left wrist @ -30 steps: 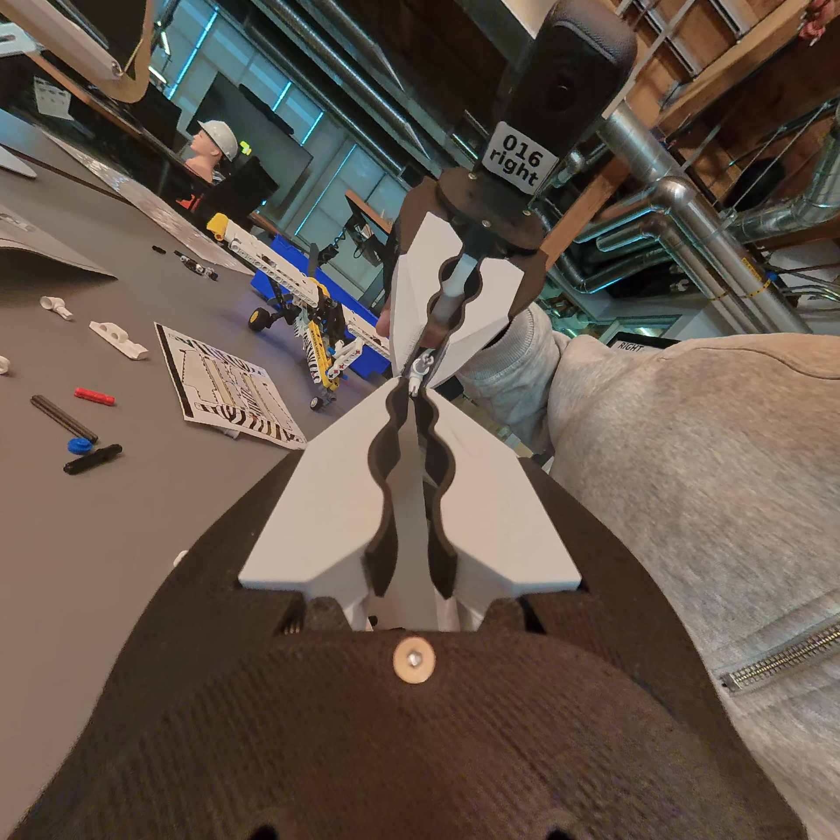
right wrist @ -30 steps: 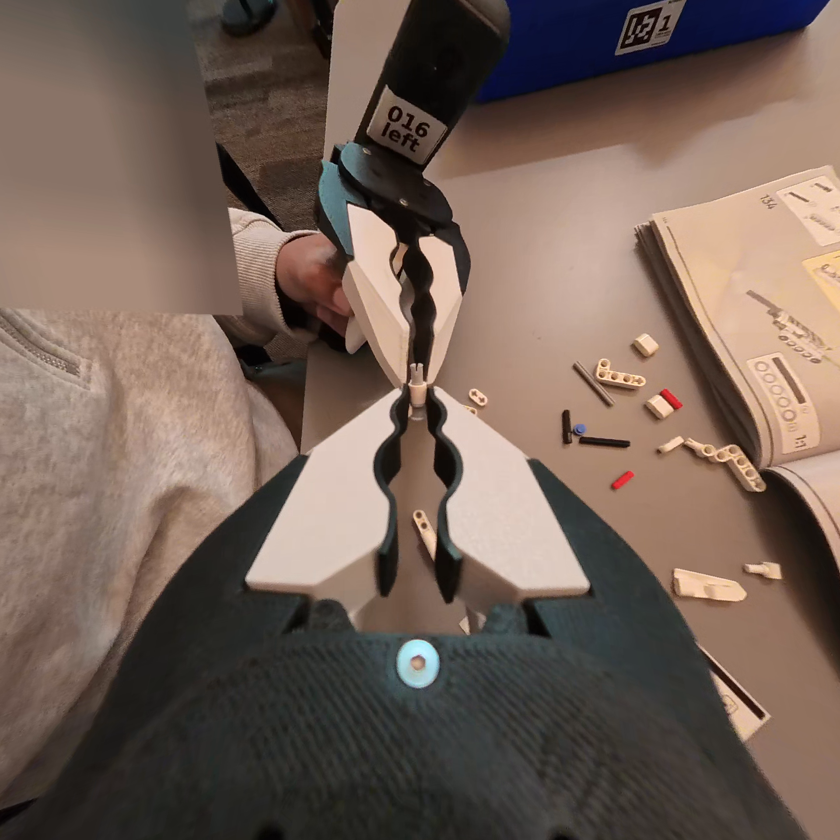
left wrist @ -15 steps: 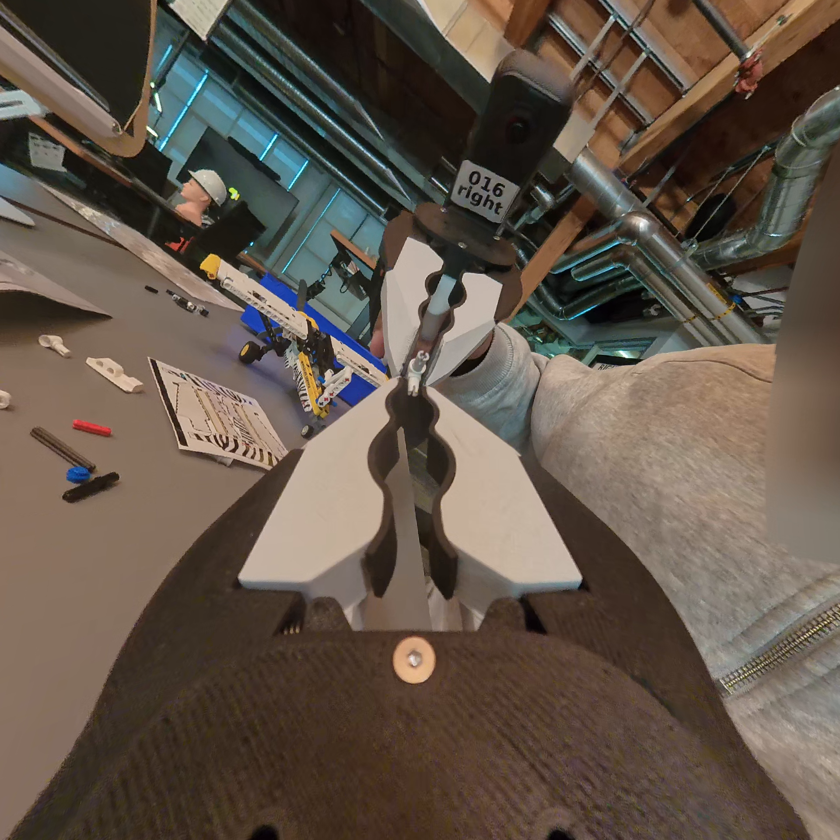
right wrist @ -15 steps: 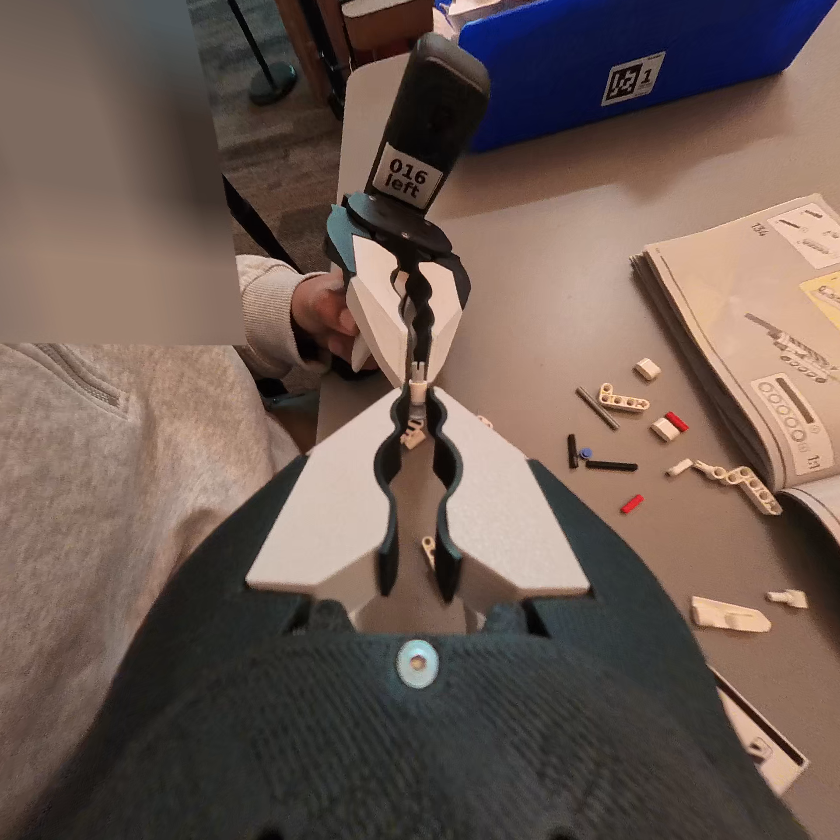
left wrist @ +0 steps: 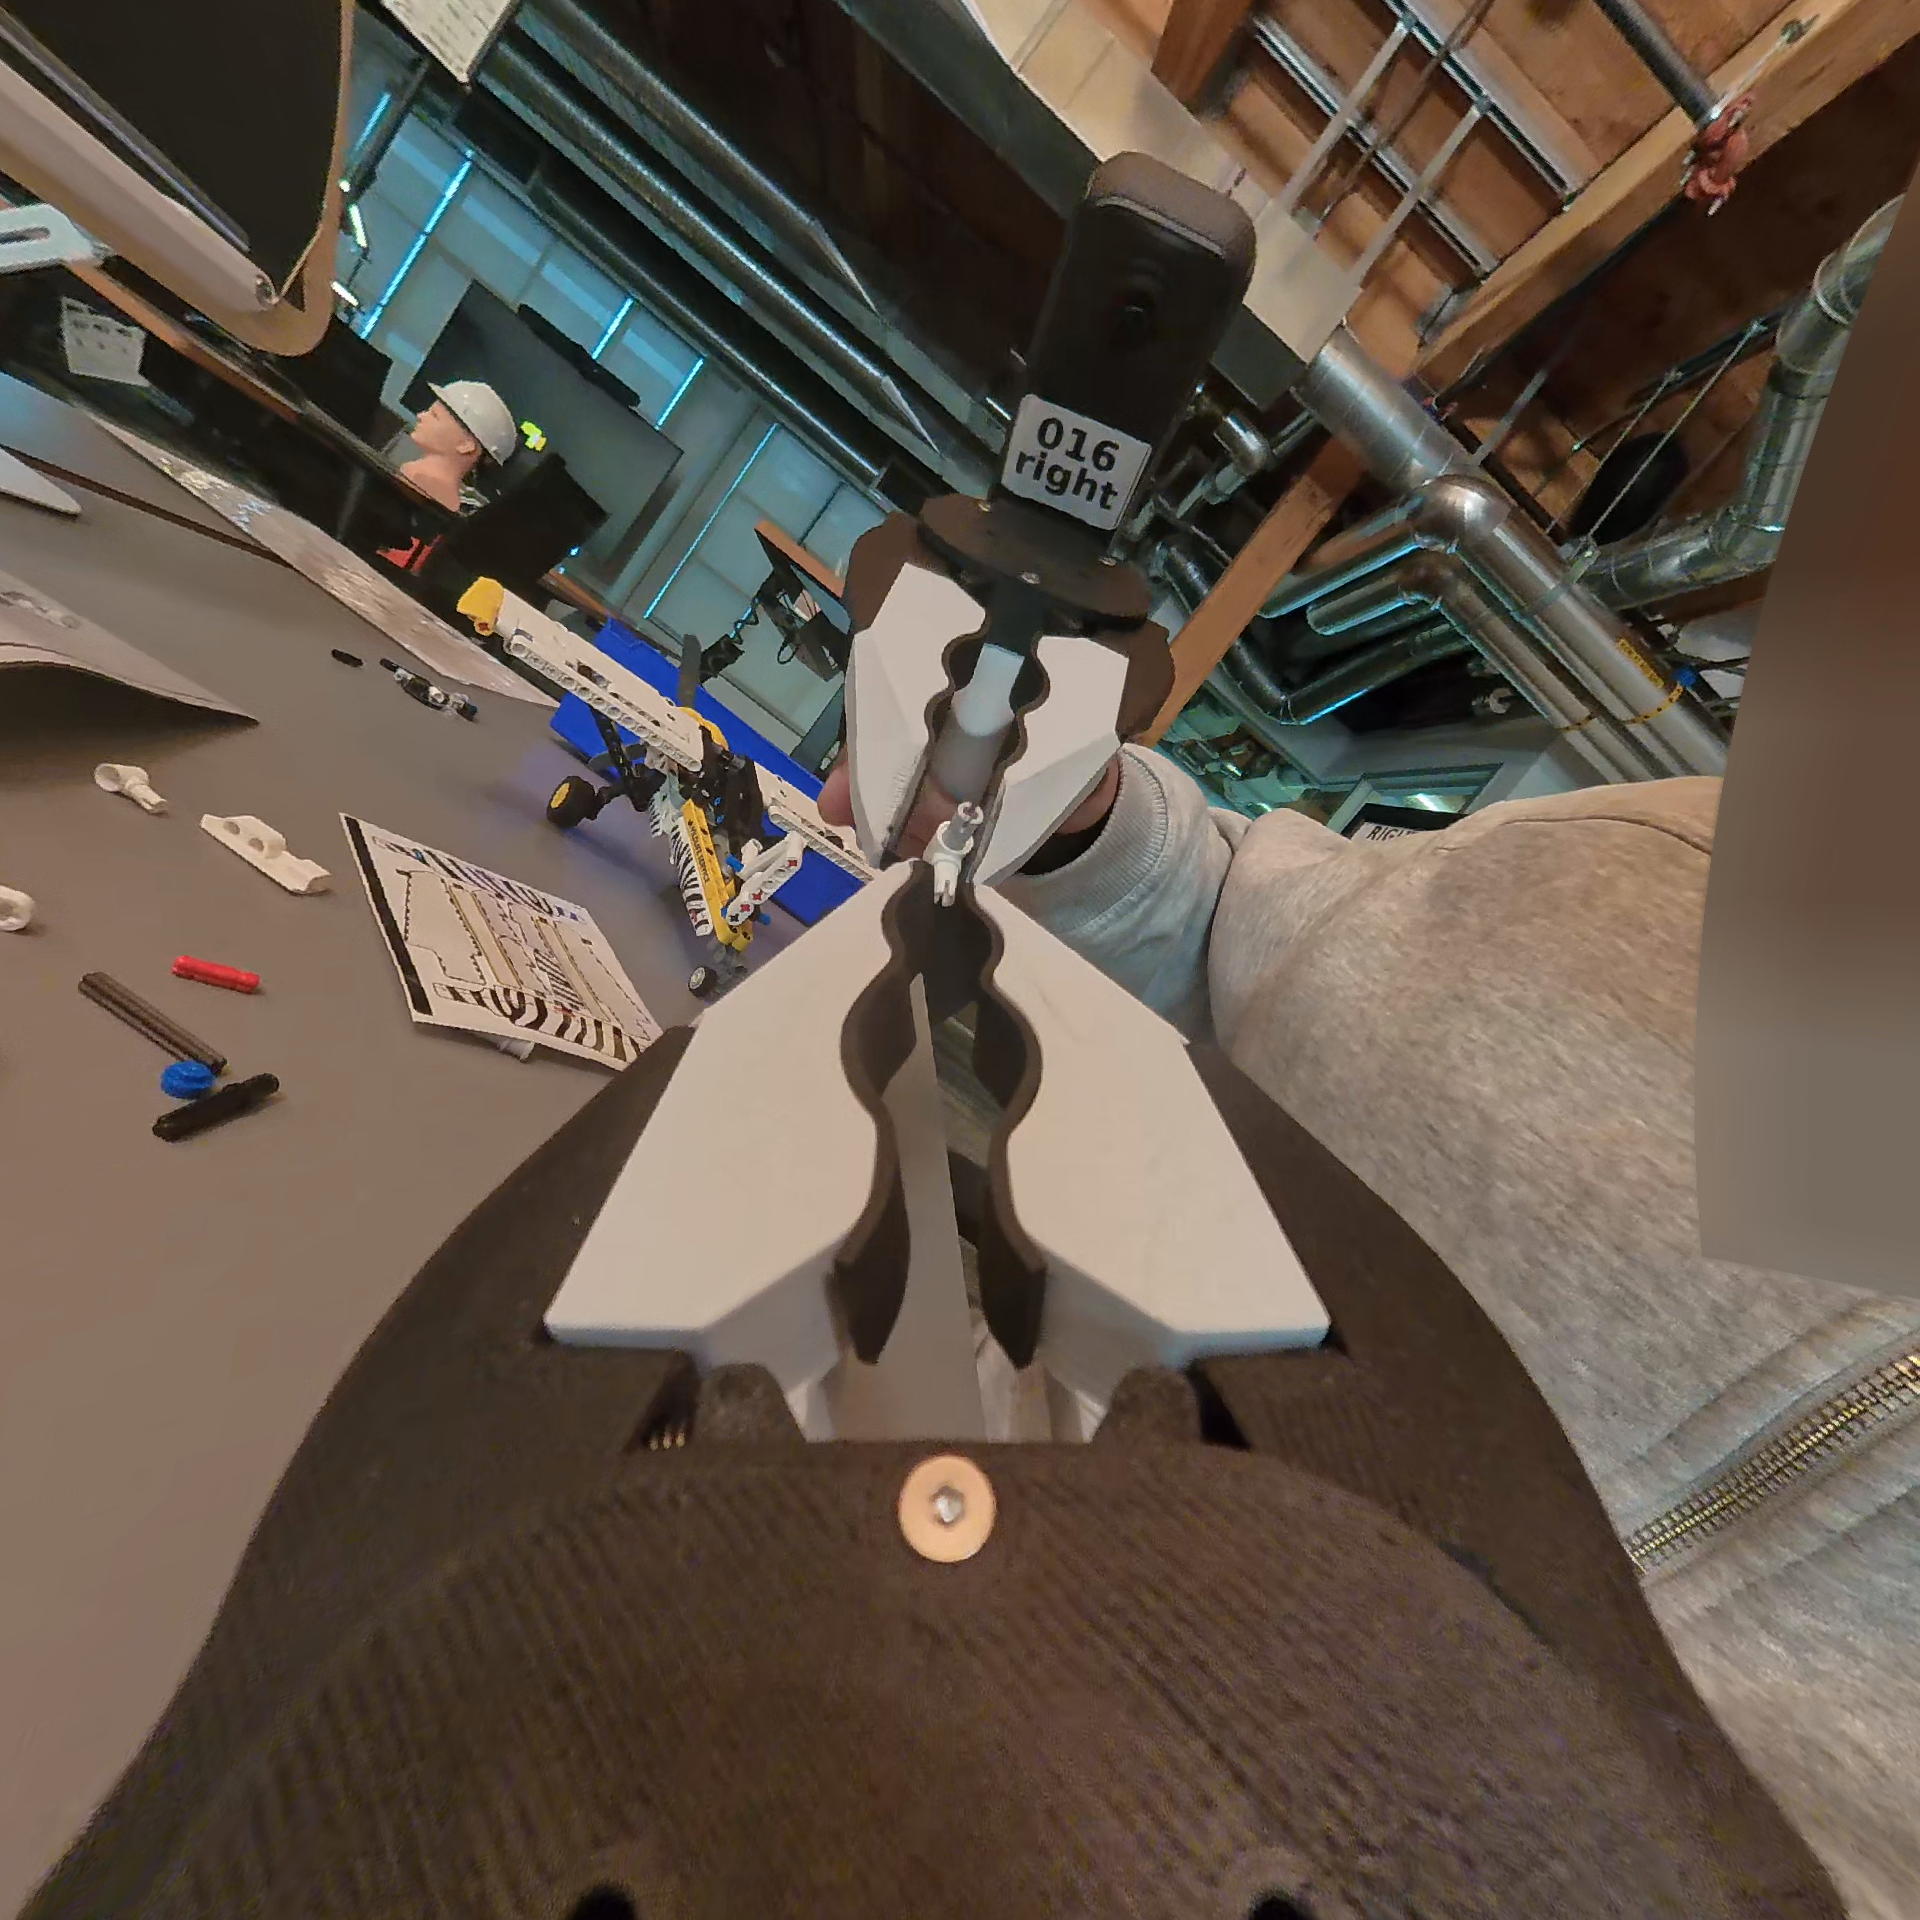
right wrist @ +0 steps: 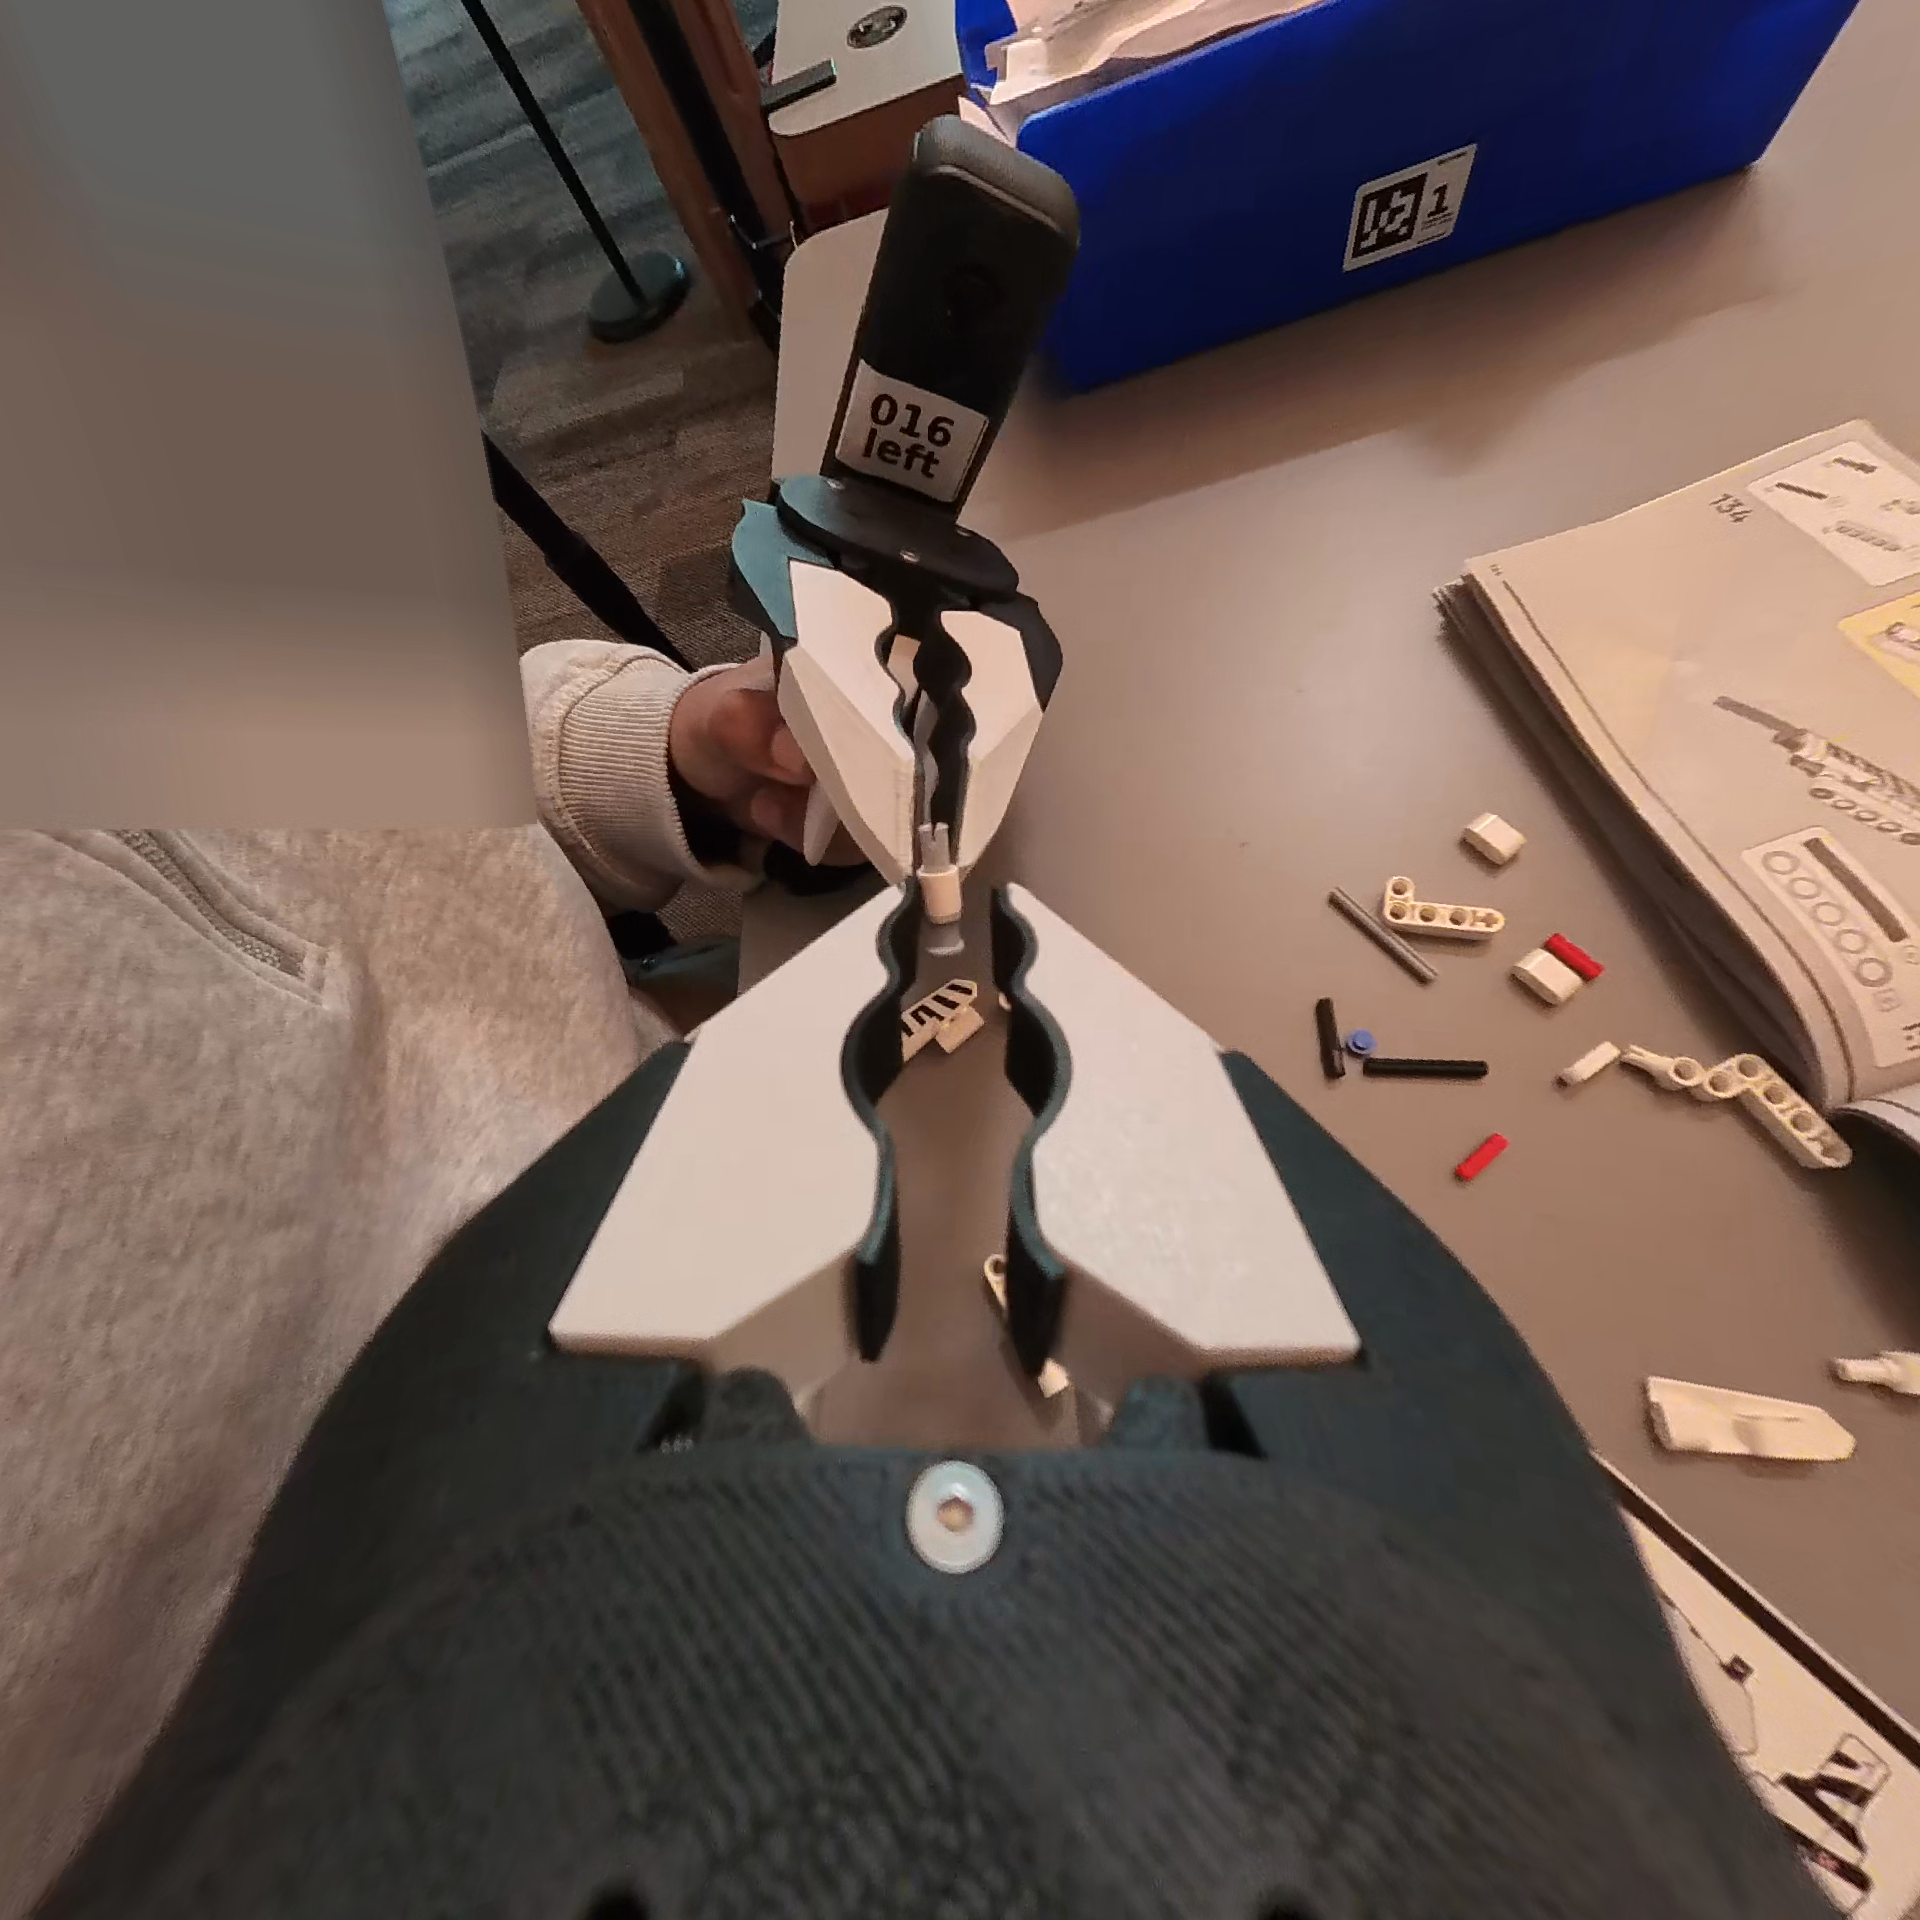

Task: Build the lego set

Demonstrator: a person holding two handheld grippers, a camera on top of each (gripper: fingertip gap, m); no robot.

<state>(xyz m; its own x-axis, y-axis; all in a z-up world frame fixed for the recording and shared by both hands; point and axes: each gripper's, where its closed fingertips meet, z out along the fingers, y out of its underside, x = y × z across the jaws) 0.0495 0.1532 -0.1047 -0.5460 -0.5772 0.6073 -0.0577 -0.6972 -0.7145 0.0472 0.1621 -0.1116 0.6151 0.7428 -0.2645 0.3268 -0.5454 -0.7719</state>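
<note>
1. Meeting tip to tip above the near edge of the counter [right wrist: 1299, 582], the left hand-held gripper [left wrist: 940, 883] and the right hand-held gripper [right wrist: 940, 914] share one small white pin piece [right wrist: 938, 878]; each is pinched shut on an end of it, apparently to push two tiny parts together or pass the piece across
2. Holding it in mid-air looks deliberate: both tips can line up along the pin's axis with nothing underneath to foul them
3. Loose parts lie on the counter toward its right side: a white angled beam [right wrist: 1442, 914], black axles [right wrist: 1423, 1067], a red pin [right wrist: 1481, 1156] and a blue stud [right wrist: 1359, 1042]
4. An open instruction booklet [right wrist: 1704, 790] lies at the right edge, a blue bin [right wrist: 1299, 208] at the far edge
5. Farther back, the partly built yellow-and-white crane model [left wrist: 675, 769] stands beside a sticker sheet [left wrist: 499, 956]
6. Nothing blocks the joint, though a grey sleeve [left wrist: 1143, 862] crowds close behind it
</note>
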